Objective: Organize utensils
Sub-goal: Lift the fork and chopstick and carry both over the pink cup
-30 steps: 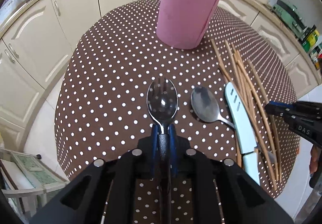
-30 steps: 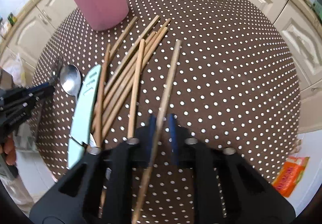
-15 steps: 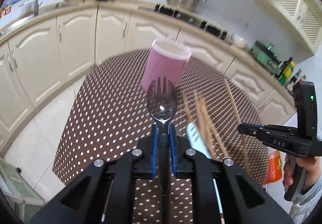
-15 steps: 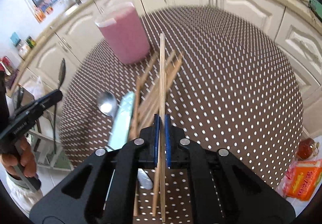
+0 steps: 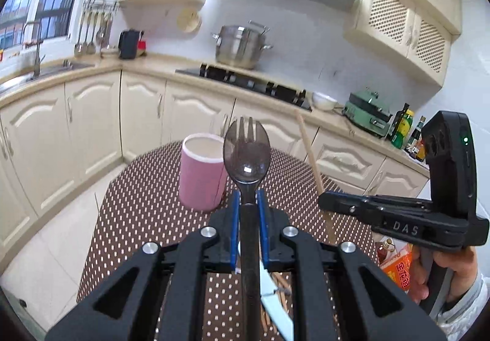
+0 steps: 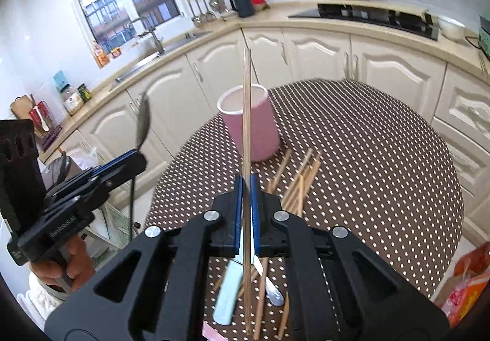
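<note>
**Clerk:** Left gripper [image 5: 248, 203]: contents?

**Me:** My left gripper is clamped on the spork [image 5: 246, 154] by its handle, head up, lifted well clear of the table [image 5: 137, 218]. My right gripper [image 6: 246, 188] is pinched on one chopstick [image 6: 246, 114], held near upright, also clear of the table.

**Clerk:** Next out?

**Me:** The pink cup [image 6: 249, 126], standing upright on the polka-dot cloth beyond both grippers. What I can see of its mouth from the right wrist view looks empty, though the inside is mostly hidden.

**Clerk:** Remaining on the table?

**Me:** A loose bundle of chopsticks [image 6: 301, 175] near the cup's base, a pale blue knife [image 6: 228, 298] and a metal spoon [image 6: 272, 292] just below my right gripper.

**Clerk:** Progress?

**Me:** Early, I judge. Two items are in hand and none visibly stowed. Still to do: drop the spork and chopstick into the cup, then gather the rest.
</note>
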